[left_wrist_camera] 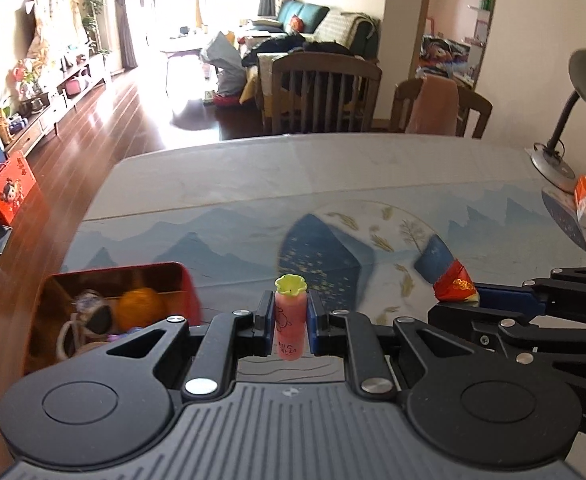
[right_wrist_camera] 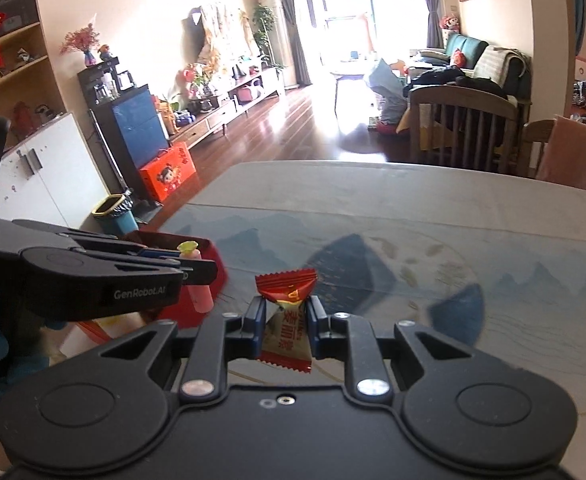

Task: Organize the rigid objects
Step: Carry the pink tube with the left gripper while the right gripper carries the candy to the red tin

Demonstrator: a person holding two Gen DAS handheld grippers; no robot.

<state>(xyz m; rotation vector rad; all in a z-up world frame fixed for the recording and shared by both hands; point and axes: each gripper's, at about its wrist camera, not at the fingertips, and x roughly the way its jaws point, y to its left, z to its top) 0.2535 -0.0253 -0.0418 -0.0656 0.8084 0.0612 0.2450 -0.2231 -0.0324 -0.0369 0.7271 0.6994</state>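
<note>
My left gripper point(left_wrist_camera: 290, 322) is clamped on a pink tube point(left_wrist_camera: 290, 326) beside the red tin point(left_wrist_camera: 113, 280). My right gripper point(right_wrist_camera: 284, 326) pinches a wrapped candy point(right_wrist_camera: 287, 320) above the table point(right_wrist_camera: 413, 208)

table point(left_wrist_camera: 333, 176) bare ahead, red tin point(left_wrist_camera: 105, 280) left, lamp point(left_wrist_camera: 565, 128) far right
</note>
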